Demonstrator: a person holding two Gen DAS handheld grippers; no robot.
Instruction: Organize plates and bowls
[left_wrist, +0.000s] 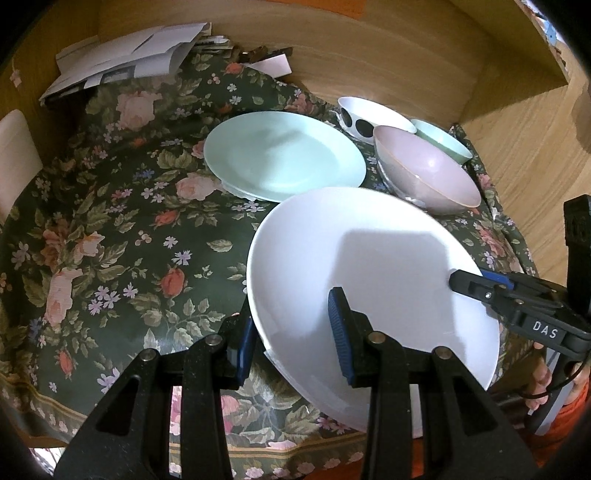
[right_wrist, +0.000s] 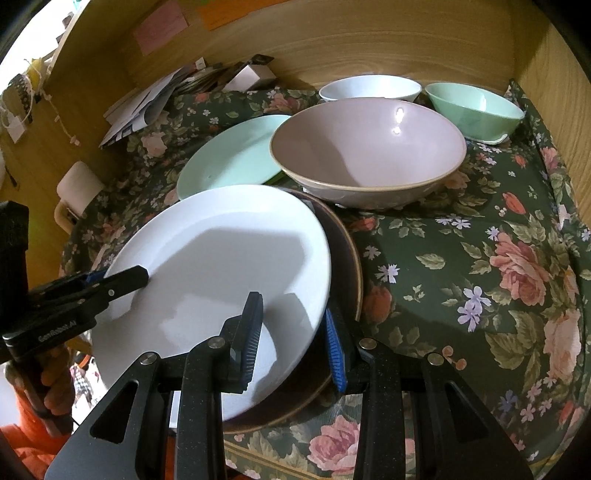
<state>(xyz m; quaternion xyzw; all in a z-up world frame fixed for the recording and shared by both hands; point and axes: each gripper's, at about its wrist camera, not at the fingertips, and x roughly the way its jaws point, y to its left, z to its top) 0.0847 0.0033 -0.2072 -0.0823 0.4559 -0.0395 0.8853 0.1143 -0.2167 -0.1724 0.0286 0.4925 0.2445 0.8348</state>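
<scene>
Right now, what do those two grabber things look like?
Both are black plastic with two fingers lined by ribbed blue pads and small silver rivets. The left gripper reads "GenRobot.AI" in white on its side; the right gripper reads "DAS". An orange sleeve shows beside the left one.

both tools (left_wrist: 291, 332) (right_wrist: 291, 332) clamped, angled downward

Glossy white plate (left_wrist: 369, 258); floral cloth (left_wrist: 110, 221); wood-grain wall (left_wrist: 369, 55); ribbed blue pads (right_wrist: 251, 332).
</scene>
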